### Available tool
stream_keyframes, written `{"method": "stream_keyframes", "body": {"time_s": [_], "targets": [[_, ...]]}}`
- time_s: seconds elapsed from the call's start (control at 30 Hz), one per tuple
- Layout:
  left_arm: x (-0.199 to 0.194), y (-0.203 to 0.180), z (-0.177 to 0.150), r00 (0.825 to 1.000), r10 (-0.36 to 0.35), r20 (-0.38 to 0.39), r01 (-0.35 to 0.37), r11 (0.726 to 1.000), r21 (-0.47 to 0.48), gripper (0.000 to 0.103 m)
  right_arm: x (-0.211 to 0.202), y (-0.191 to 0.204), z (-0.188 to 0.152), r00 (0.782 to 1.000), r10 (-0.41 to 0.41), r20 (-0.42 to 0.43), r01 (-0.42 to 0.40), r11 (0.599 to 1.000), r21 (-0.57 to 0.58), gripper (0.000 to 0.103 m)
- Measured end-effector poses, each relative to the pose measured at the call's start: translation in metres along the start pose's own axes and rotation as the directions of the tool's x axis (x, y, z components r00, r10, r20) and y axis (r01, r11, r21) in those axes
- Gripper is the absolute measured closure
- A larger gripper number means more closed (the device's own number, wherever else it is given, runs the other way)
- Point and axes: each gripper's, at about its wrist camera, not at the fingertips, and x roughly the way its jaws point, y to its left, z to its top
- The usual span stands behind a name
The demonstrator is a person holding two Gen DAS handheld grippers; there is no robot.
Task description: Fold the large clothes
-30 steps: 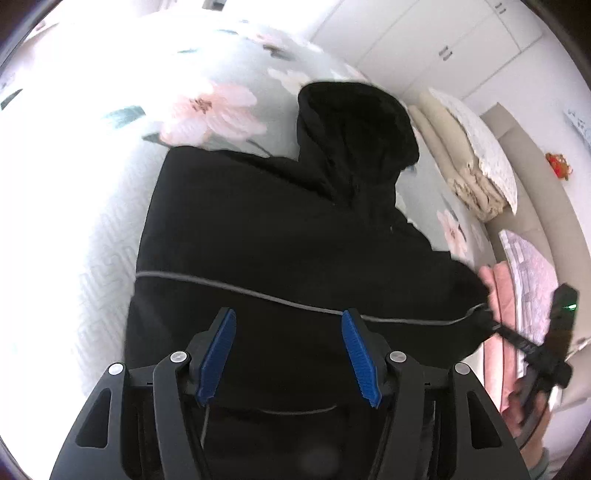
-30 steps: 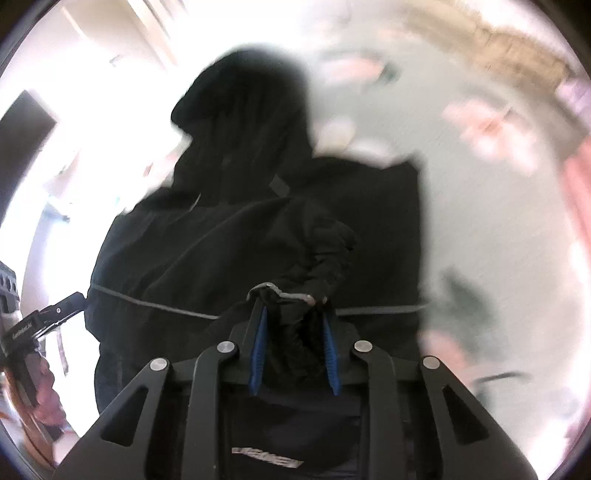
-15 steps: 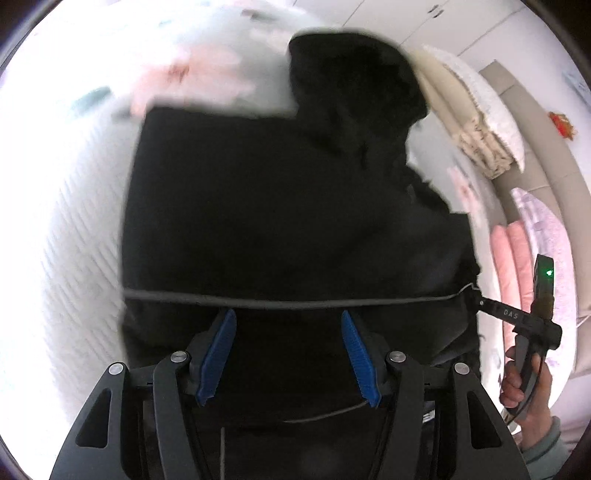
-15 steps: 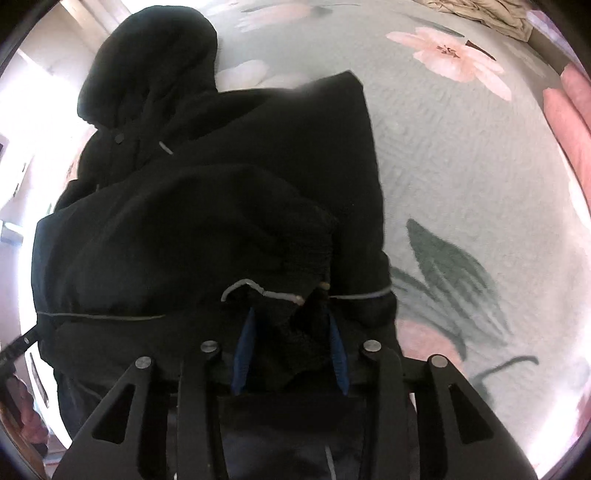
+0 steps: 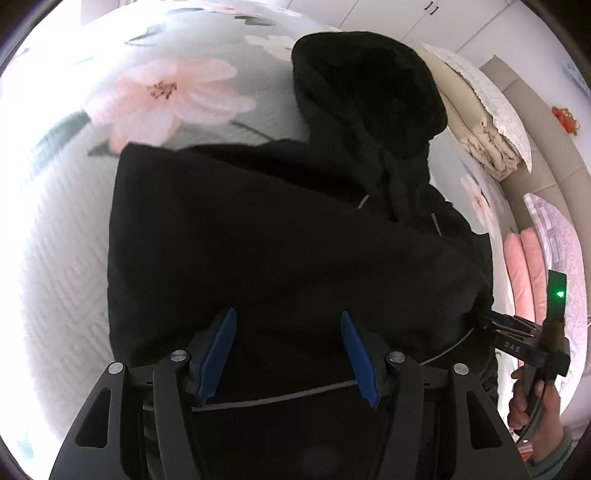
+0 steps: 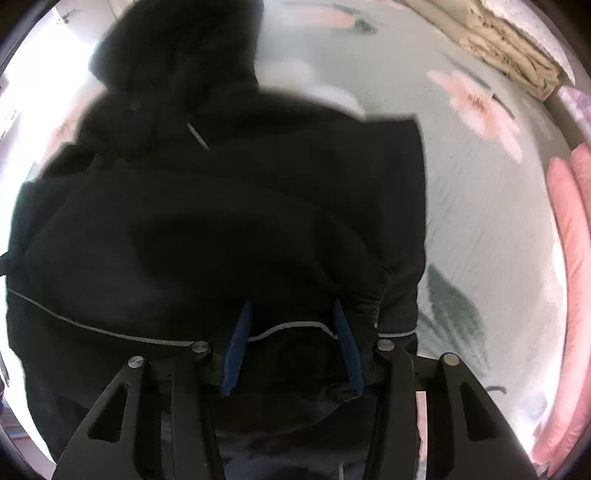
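A black hooded jacket (image 5: 295, 229) lies spread on the floral bedspread (image 5: 166, 92), its hood (image 5: 369, 92) at the far end. My left gripper (image 5: 288, 332) hovers open over the jacket's lower part, with nothing pinched. In the right wrist view the jacket (image 6: 221, 221) fills the frame. My right gripper (image 6: 291, 325) stands open low over a bunched fold with grey piping (image 6: 288, 326); the cloth lies loose between its blue pads (image 6: 236, 343). The left wrist view shows the right gripper (image 5: 491, 321) at the jacket's right edge, held by a hand (image 5: 535, 406).
Folded beige bedding (image 5: 487, 147) and a white patterned pillow (image 5: 491, 92) sit at the far right of the bed. Pink pillows (image 6: 569, 258) line the right side. White cupboards (image 5: 406, 14) stand behind. Bare bedspread (image 6: 480, 221) lies to the jacket's right.
The right jaws have spread from a tight clamp on the jacket fold, which now lies loose between them. Both grippers have sunk closer to the jacket; the left one stays open.
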Motion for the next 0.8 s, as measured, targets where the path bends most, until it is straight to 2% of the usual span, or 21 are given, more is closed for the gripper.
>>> {"method": "stream_keyframes", "body": {"time_s": [0.13, 0.23, 0.3, 0.4, 0.47, 0.53, 0.67, 0.8], "targets": [[0.002, -0.002, 0.003, 1.000, -0.001, -0.006, 0.001, 1.000, 0.002, 0.042, 0.004, 0.008, 0.001, 1.000, -0.028, -0.001, 0.028, 0.999, -0.030, 0.054], [-0.018, -0.009, 0.014, 1.000, 0.007, -0.003, -0.007, 1.000, 0.011, 0.042, -0.001, 0.009, 0.004, 1.000, 0.000, -0.022, -0.001, 0.999, -0.038, 0.054], [-0.042, -0.016, 0.026, 0.999, -0.009, 0.041, 0.008, 0.999, 0.041, 0.043, -0.020, 0.004, 0.010, 0.999, 0.042, -0.023, -0.042, 0.999, -0.031, 0.054], [-0.070, -0.029, 0.061, 0.991, -0.039, 0.130, 0.027, 0.995, 0.096, 0.042, -0.065, -0.001, 0.030, 0.994, 0.094, 0.047, -0.092, 0.995, -0.037, 0.053], [-0.072, -0.038, 0.094, 0.985, -0.050, 0.165, 0.028, 0.991, 0.133, 0.042, -0.084, 0.002, 0.049, 0.989, 0.106, 0.102, -0.101, 0.994, -0.052, 0.053], [-0.062, -0.045, 0.127, 0.982, -0.029, 0.186, 0.000, 0.988, 0.155, 0.042, -0.092, 0.004, 0.084, 0.977, 0.136, 0.164, -0.128, 0.990, -0.058, 0.052], [-0.018, -0.047, 0.196, 0.981, 0.012, 0.192, -0.039, 0.990, 0.138, 0.042, -0.080, 0.002, 0.165, 0.945, 0.180, 0.272, -0.175, 0.984, -0.045, 0.052], [0.011, -0.043, 0.233, 0.981, 0.015, 0.194, -0.038, 0.992, 0.118, 0.042, -0.060, 0.011, 0.220, 0.923, 0.235, 0.303, -0.235, 0.971, -0.037, 0.052]]}}
